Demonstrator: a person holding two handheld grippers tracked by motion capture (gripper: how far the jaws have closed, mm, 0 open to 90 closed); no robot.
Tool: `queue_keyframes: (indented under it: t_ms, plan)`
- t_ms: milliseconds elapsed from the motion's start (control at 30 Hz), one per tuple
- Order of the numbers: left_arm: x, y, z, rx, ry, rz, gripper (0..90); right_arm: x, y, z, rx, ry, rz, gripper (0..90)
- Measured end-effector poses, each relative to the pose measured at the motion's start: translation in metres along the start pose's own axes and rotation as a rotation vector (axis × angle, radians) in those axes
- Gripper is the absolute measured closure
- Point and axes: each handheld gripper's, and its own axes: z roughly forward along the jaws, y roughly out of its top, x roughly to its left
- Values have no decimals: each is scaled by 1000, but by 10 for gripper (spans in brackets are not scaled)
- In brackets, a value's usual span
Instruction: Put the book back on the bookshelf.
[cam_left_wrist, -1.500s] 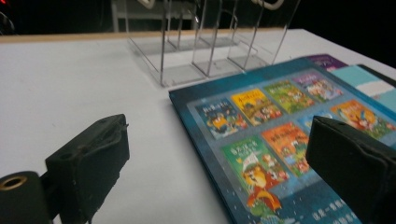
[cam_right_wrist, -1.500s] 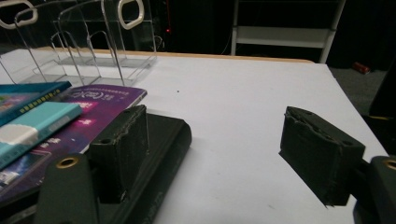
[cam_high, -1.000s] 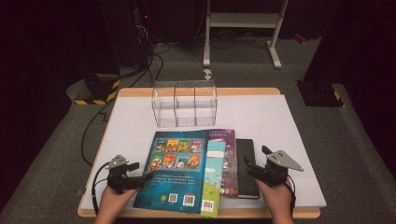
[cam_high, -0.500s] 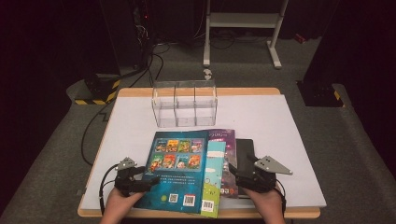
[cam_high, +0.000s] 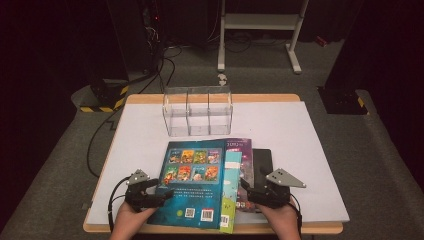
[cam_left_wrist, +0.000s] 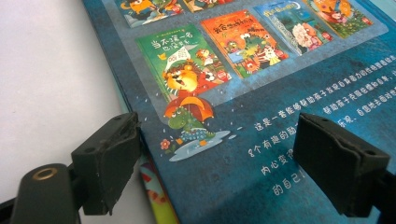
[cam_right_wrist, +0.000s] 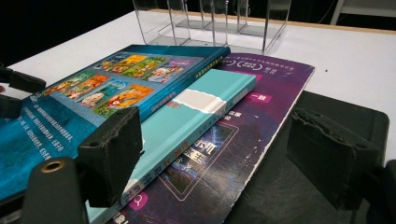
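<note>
At the table's near edge, both grippers are now brought in against the book stack.
The left gripper (cam_high: 159, 194), jaws spread, is set astride the left edge of the dark-blue picture book (cam_high: 192, 186); the right gripper (cam_high: 246, 192), also spread, is moved inward over the purple book (cam_right_wrist: 243, 140) and black book (cam_high: 262, 160), so a lift toward the clear plastic divider rack (cam_high: 198, 111) seems prepared.

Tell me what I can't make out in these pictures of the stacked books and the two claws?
- Black book: cover unreadable, mostly hidden under the purple book in the right gripper view.
- Teal book: title covered by the blue picture book.
- Clear divider box: contents too faint to judge in the high view.
</note>
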Motion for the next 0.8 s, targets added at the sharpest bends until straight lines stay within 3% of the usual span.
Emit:
queue_keyframes:
  t_ms: [167, 533, 667, 733, 800]
  plan:
    - [-8, 1, 2, -1, -3, 25, 155, -1, -1, 0, 1, 10, 14, 184]
    - [-46, 15, 25, -8, -101, 104, 165, 2, -2, -3, 18, 51, 47, 193]
    - [-54, 19, 30, -6, -119, 127, 173, 1, -2, -2, 35, 61, 58, 205]
    - [-55, 21, 29, 7, -121, 139, 179, 0, -2, 3, 70, 77, 75, 206]
    - [-53, 21, 28, 13, -128, 125, 187, 0, -2, 5, 80, 82, 79, 207]
